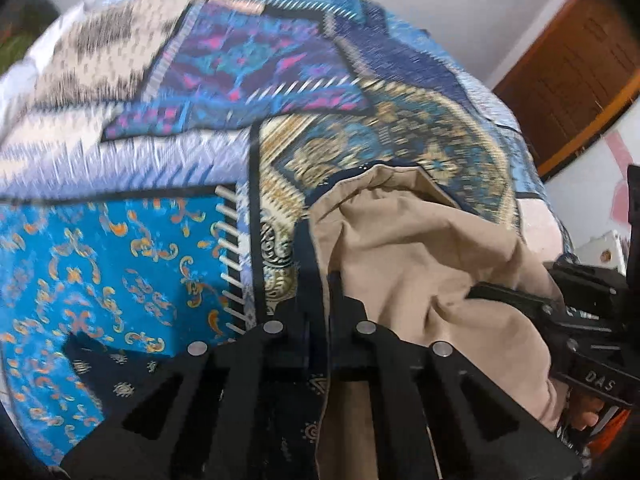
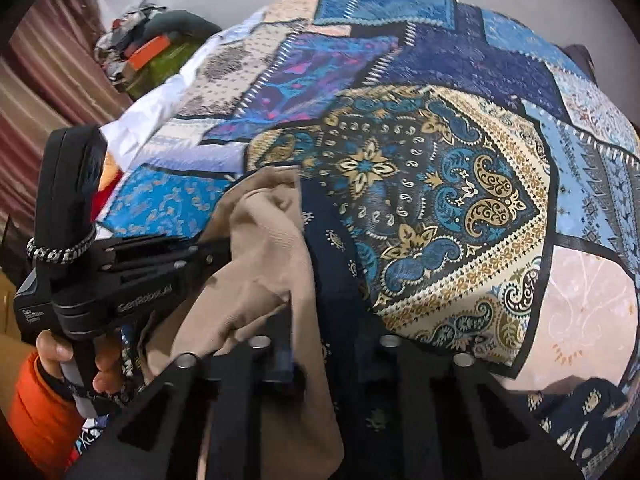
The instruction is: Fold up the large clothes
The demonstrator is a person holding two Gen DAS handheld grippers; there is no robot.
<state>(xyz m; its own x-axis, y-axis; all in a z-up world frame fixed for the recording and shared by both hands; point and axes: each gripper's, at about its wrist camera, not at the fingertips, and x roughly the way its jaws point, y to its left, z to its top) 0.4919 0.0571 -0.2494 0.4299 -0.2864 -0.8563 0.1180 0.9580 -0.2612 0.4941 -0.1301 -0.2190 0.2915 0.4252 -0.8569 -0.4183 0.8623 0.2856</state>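
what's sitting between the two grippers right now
Bunched beige garment spans from the left gripper to the right gripper; clearest in the right wrist view.

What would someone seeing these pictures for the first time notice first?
The loud patchwork bedspread fills both views, blue, gold paisley and pink-purple panels spread wide behind everything. On it, near the cameras, lies a crumpled beige garment, with the left gripper shut on its left edge and the right gripper closed at its lower edge. At the far left of the right wrist view, a hand in an orange sleeve holds the other tool.

Matt beige cloth garment (image 2: 256,248) lies on a smooth printed patchwork bedspread (image 2: 440,184); tools matt black plastic.
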